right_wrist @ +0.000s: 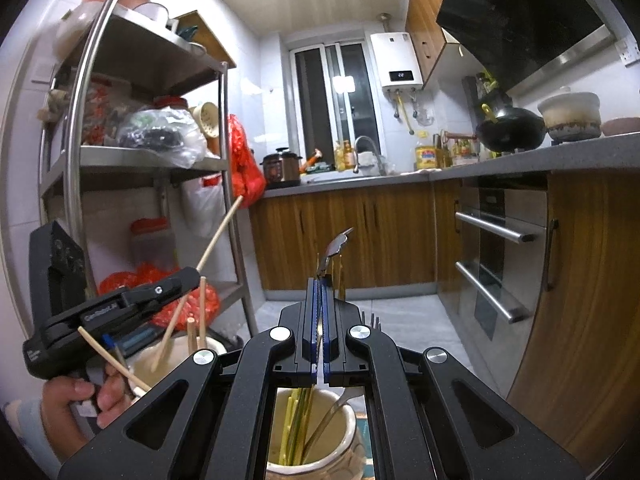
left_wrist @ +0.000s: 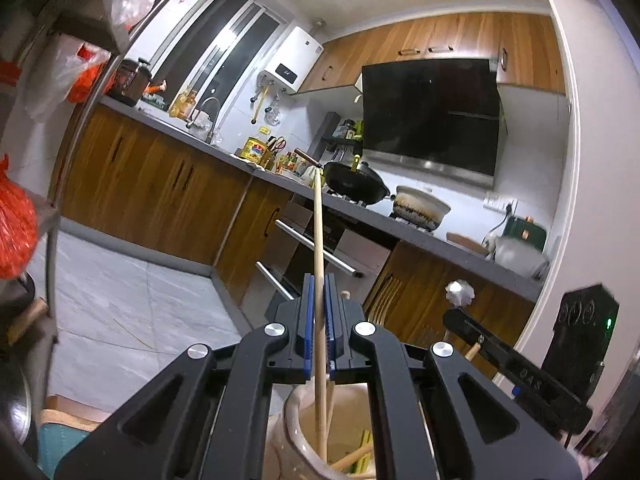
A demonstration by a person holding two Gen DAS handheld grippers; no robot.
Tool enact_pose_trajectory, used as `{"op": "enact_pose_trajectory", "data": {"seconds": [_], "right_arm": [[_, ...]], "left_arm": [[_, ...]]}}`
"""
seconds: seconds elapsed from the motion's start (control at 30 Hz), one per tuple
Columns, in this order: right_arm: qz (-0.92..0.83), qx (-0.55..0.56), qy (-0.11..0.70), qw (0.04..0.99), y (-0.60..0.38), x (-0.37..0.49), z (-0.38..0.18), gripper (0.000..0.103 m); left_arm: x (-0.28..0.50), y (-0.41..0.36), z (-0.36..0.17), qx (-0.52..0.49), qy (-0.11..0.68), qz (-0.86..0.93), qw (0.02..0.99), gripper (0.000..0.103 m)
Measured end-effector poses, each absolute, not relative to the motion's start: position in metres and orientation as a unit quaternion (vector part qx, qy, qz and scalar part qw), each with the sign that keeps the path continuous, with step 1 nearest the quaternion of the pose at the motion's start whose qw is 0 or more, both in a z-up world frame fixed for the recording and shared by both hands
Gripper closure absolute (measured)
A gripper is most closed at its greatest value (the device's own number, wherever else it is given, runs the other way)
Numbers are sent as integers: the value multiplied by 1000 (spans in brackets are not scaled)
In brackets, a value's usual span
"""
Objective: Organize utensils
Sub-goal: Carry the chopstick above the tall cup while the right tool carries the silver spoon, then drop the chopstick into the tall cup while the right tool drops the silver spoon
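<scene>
My left gripper point(left_wrist: 319, 280) is shut on a long wooden chopstick point(left_wrist: 318, 232) whose lower end reaches into a cream ceramic holder point(left_wrist: 294, 428) just below the jaws. More wooden sticks lie in that holder. My right gripper point(right_wrist: 320, 280) is shut on a metal spoon point(right_wrist: 335, 246) that points up, above a second ceramic holder point(right_wrist: 352, 432) with yellow-green chopsticks and metal utensils. The left gripper point(right_wrist: 188, 276) with its chopstick point(right_wrist: 220, 232) also shows in the right wrist view, over the left holder point(right_wrist: 216, 346). The right gripper body point(left_wrist: 516, 372) shows at the right of the left wrist view.
A steel shelf rack point(right_wrist: 76, 152) with bags and jars stands at the left. Wooden cabinets point(right_wrist: 344, 236) and a grey counter point(right_wrist: 520, 160) run along the back and right, with a wok point(right_wrist: 512, 128), a clay pot point(right_wrist: 572, 116) and oven handles point(right_wrist: 492, 232).
</scene>
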State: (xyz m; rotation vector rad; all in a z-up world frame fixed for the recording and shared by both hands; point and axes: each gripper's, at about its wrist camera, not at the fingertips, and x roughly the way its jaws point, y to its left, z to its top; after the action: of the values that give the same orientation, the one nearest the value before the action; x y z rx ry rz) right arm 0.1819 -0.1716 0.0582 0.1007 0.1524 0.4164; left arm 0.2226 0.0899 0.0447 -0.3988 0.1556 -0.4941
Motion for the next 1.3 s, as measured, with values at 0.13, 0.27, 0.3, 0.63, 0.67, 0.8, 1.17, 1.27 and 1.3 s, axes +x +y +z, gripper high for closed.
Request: {"op": "enact_pose_trajectory", "data": {"seconds": [0.13, 0.27, 0.3, 0.63, 0.67, 0.8, 1.17, 1.27, 1.3], "right_arm": [[213, 45, 88, 972, -171, 186, 55, 101], [221, 34, 101, 969, -166, 188, 50, 100], [223, 30, 103, 969, -164, 188, 49, 100], [229, 17, 144, 963, -157, 198, 37, 100], [228, 17, 146, 962, -157, 198, 36, 100], [229, 15, 150, 962, -156, 199, 36, 100], [233, 27, 137, 962, -161, 195, 42, 73], [237, 31, 127, 963, -165, 190, 49, 67], [237, 30, 123, 963, -166, 188, 51, 63]], "left_arm": [[210, 80, 48, -143, 78, -224, 961, 98], [201, 74, 53, -110, 82, -196, 971, 98], [200, 73, 53, -106, 85, -187, 973, 98], [198, 70, 52, -84, 92, -164, 979, 98], [198, 70, 52, -82, 92, -164, 979, 98], [198, 67, 53, -78, 90, -166, 979, 97], [198, 66, 61, -74, 87, -146, 983, 78], [191, 63, 71, -67, 86, -134, 985, 59], [188, 62, 74, -62, 85, -131, 986, 54]]}}
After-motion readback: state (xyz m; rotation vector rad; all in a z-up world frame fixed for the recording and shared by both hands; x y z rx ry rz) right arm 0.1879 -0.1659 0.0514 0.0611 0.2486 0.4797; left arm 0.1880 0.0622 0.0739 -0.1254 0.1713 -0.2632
